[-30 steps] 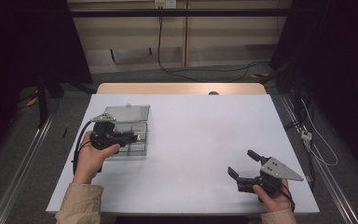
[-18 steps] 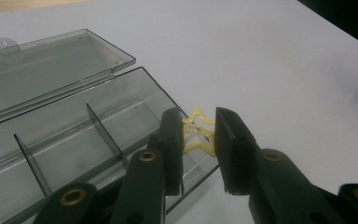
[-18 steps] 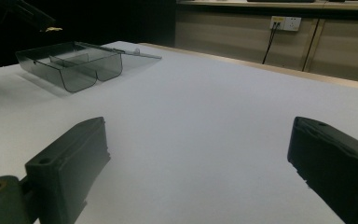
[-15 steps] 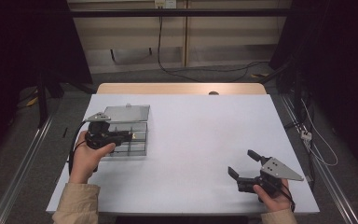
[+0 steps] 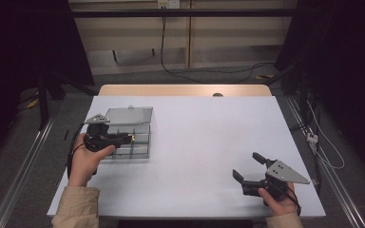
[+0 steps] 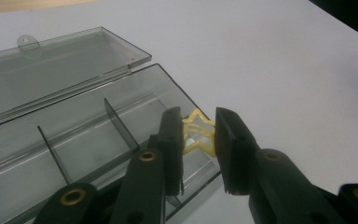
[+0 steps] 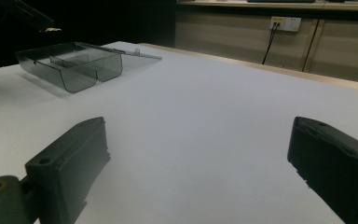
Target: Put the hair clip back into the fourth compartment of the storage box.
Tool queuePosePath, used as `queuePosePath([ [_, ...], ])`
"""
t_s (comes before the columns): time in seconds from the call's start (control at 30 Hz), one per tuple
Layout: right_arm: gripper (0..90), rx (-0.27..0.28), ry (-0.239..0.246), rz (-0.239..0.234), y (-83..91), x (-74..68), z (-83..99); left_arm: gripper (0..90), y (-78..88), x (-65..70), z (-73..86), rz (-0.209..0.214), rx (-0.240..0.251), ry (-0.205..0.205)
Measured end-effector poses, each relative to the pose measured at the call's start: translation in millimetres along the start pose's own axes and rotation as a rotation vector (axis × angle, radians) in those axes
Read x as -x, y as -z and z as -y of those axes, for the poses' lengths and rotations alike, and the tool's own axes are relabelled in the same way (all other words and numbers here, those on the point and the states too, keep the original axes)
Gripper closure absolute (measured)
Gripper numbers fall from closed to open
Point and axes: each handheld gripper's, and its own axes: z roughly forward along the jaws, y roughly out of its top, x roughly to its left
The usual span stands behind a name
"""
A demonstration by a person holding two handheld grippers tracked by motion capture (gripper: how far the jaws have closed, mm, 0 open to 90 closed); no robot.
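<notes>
Left gripper [image 6: 198, 140]: jaws clamped on a small yellow star-shaped piece [image 6: 199, 133], held over the near corner of the clear compartment box [image 6: 74, 140] (lid folded back flat to give access), likely for sorting. Right gripper [image 5: 253, 172]: jaws wide, empty, parked well apart on the white table [image 5: 204, 137].

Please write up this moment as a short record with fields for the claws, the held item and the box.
left claw: shut on the yellow star, held over the box's end compartment
yellow star: small outline shape, pinched between the jaws
compartment box: clear grey plastic, dividers inside, lid folded open flat behind it
right claw: open, holding nothing, near the table's front right corner
</notes>
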Motion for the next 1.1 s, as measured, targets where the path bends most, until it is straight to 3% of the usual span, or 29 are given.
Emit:
queuePosePath([
  [1.1,4.7,0.002,0.002,0.000,0.1,-0.3,-0.2,73.1,13.1,-25.6,11.0,-0.081,0.018,0.035],
])
